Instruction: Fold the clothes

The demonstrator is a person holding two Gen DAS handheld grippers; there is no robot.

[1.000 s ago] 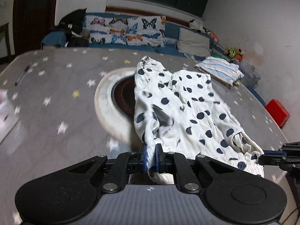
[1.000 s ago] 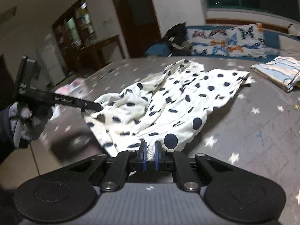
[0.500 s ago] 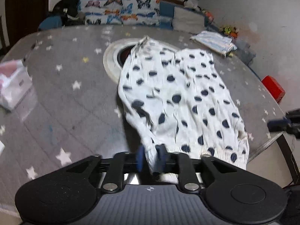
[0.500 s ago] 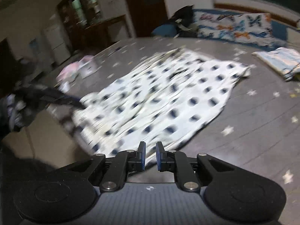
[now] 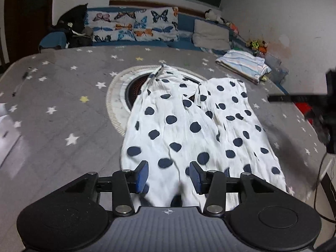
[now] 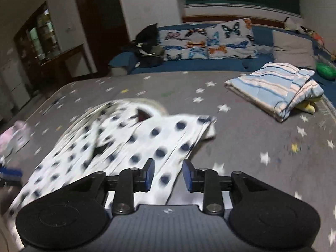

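Frankly, my right wrist view is smeared by motion, so I cannot make out the folds of the polka-dot garment [image 6: 117, 147] there, and its near hem is cut off behind both gripper bodies. From my left wrist view I see the table [image 5: 63, 109], grey with a star print, as the largest thing, its far edge meeting a blue sofa [image 5: 184, 21]. I count one garment on it: white with dark dots [image 5: 189, 126], spread flat in two long lobes running away from me, its far end lying over a round ringed opening [image 5: 134, 88] in the tabletop, which it partly hides.

One butterfly pillow [image 5: 134, 25] and one grey cushion [image 5: 210, 35] sit on the sofa, with a dark heap [image 5: 73, 27] at its left end that I cannot identify. One folded striped cloth [image 6: 273, 88] lies at the far right of the table, well apart from the garment; something yellow pokes out beneath it. A red object [image 5: 302, 109] beyond the table edge is mostly hidden.

My left gripper [image 5: 169, 176] is spread wide just above the garment's near edge, gripping nothing. My right gripper [image 6: 168, 176] is likewise parted and empty, over the garment's right border; in the left view it [image 5: 298, 98] shows as a dark blurred bar.
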